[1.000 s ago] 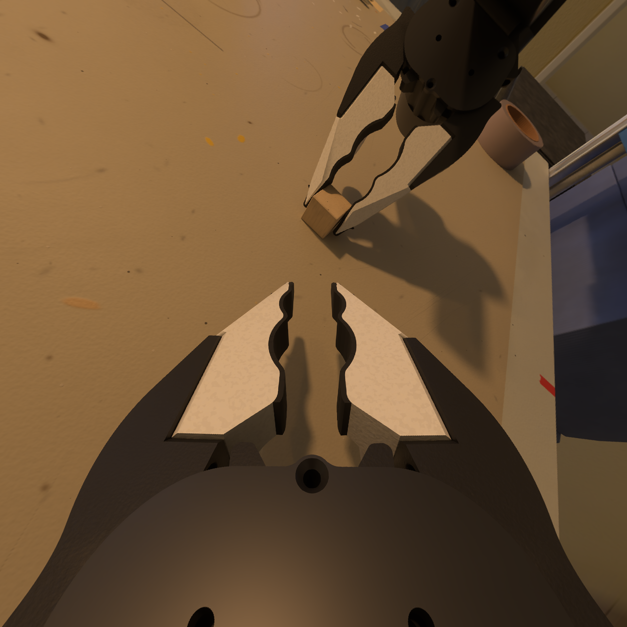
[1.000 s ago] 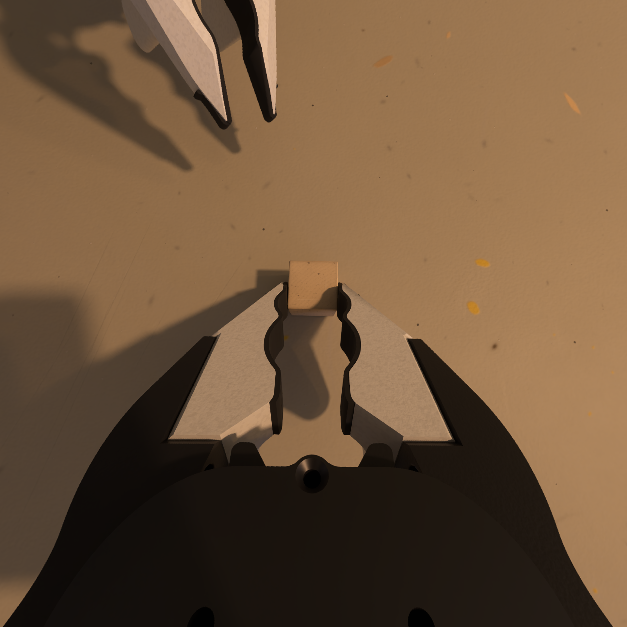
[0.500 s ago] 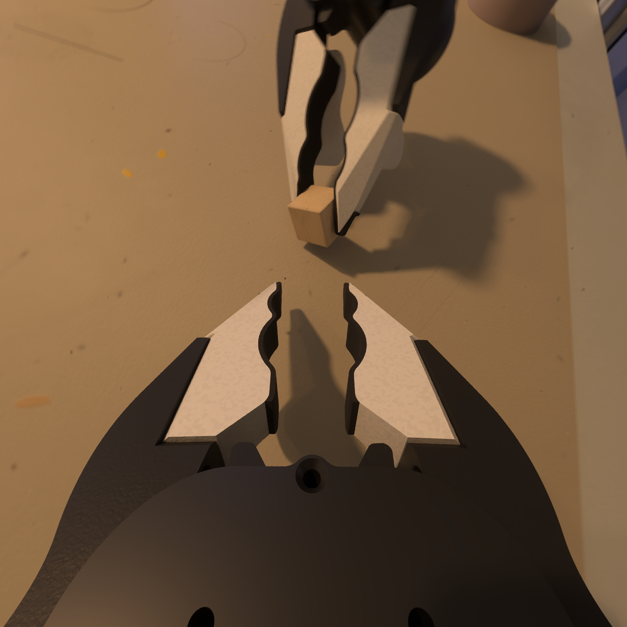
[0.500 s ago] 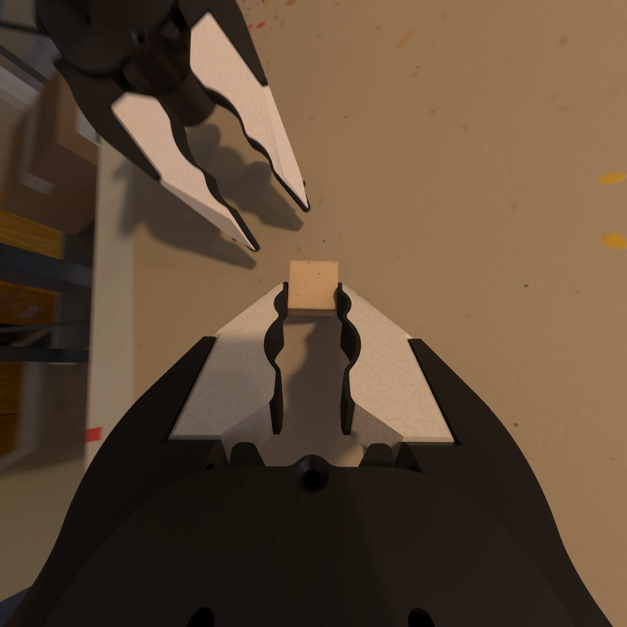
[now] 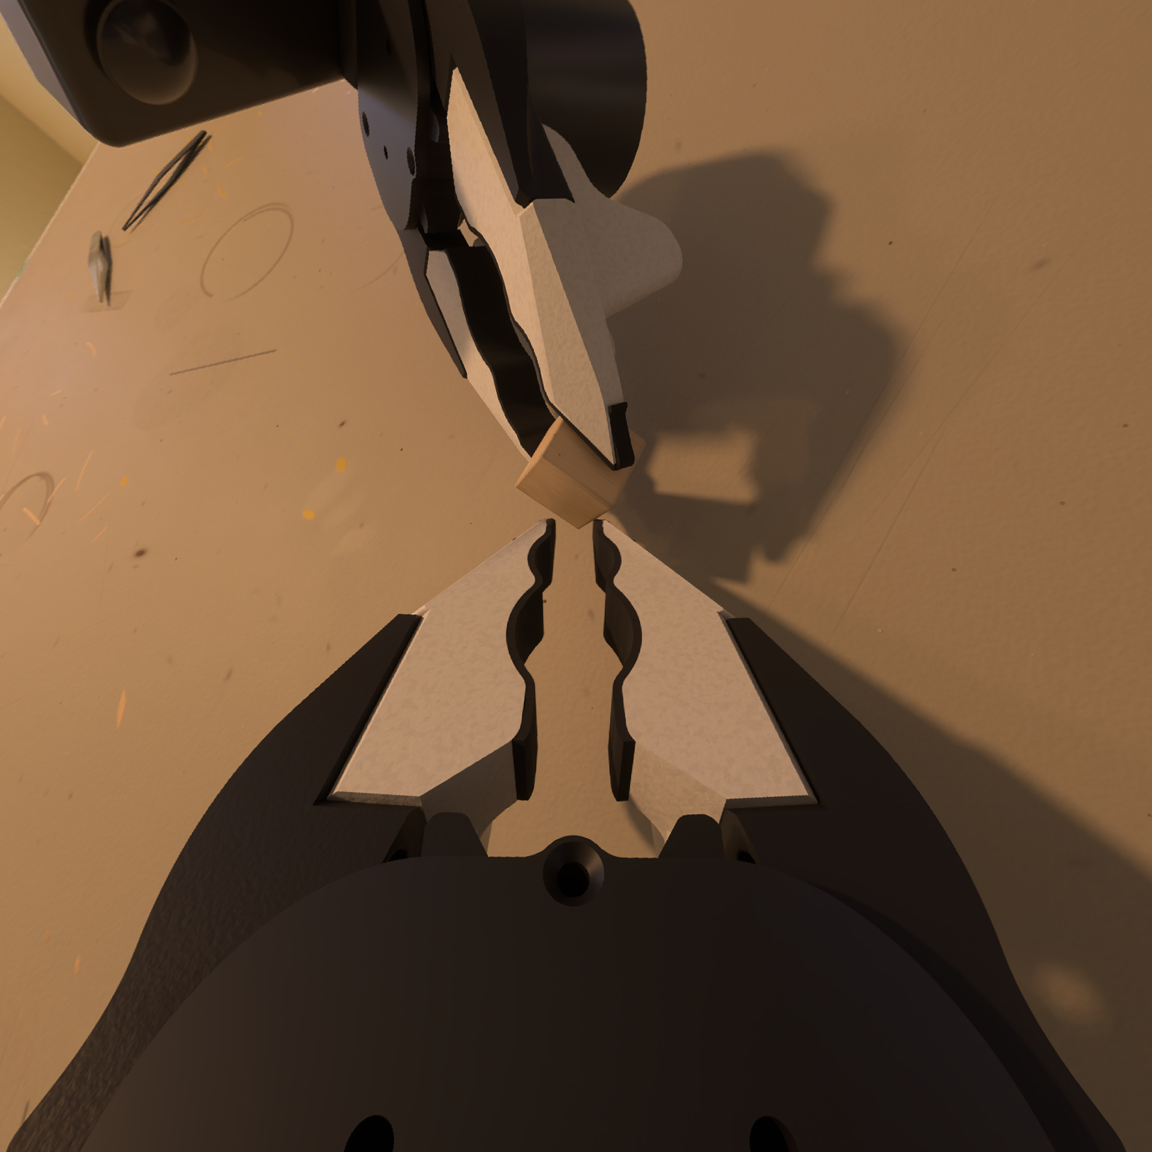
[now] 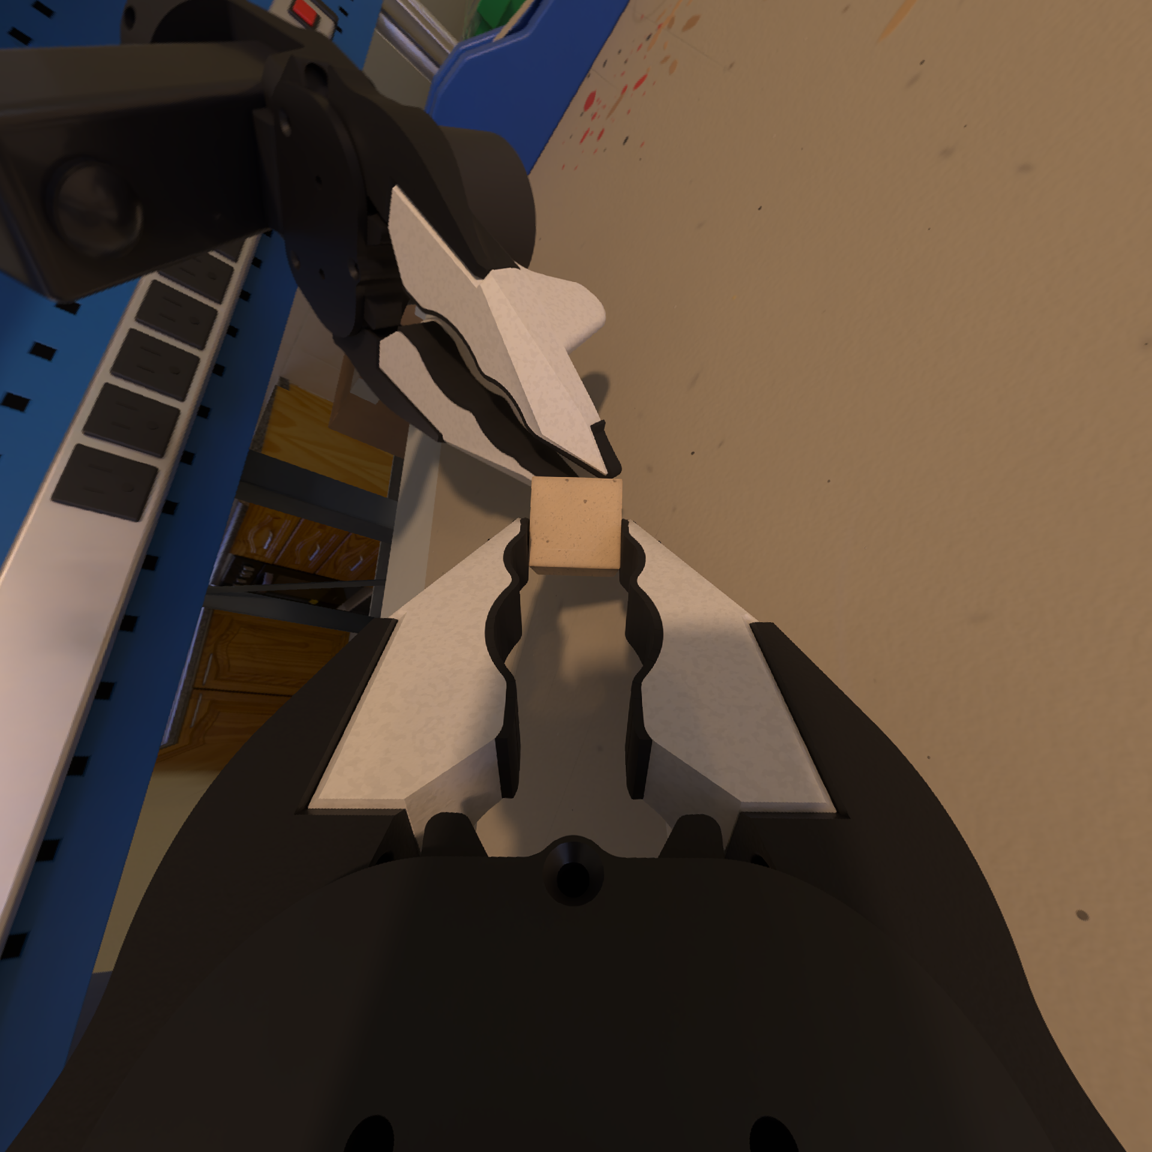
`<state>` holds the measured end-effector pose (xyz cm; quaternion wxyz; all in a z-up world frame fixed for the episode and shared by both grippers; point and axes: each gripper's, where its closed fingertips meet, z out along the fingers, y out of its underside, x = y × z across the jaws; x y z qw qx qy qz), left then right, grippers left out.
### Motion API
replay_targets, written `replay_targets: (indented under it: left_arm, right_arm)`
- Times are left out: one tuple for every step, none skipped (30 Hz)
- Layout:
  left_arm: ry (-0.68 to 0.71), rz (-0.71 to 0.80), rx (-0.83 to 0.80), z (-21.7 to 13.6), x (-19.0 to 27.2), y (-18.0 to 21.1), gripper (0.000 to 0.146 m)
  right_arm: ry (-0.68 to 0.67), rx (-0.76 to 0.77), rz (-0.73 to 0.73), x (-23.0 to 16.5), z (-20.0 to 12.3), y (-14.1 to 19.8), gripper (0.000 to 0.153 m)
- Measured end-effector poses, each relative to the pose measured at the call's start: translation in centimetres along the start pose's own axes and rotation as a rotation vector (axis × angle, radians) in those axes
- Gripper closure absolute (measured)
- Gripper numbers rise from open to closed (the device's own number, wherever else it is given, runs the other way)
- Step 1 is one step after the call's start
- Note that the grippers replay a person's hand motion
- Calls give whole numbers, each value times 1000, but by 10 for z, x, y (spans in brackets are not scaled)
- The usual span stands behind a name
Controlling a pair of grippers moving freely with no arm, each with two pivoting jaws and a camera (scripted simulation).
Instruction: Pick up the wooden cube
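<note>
Two fingers of the right gripper (image 6: 575, 536) pinch the unmarked wooden cube (image 6: 575, 522); left gripper (image 5: 573, 528) fingers slightly spread.

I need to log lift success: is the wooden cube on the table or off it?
Off it. The wooden cube hangs clamped at the right gripper fingertips, its shadow cast apart on the table.

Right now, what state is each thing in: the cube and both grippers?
wooden cube: clamped at the right gripper's fingertips, lifted off the table, its shadow apart from it.
right gripper: shut on the cube.
left gripper: narrowly open, empty, tips right by the cube.
</note>
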<state>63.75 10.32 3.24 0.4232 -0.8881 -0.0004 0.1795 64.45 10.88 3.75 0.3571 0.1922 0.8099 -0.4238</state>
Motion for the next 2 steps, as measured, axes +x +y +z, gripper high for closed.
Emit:
replay_targets:
  left_arm:
    - [14, -4, 8, 0, -1, -1, 137]
    - [24, -9, 16, 0, -2, -2, 138]
  right_arm:
    - [-7, 2, -4, -1, -1, 0, 124]
    - [-12, 11, -8, -1, -3, -1, 124]
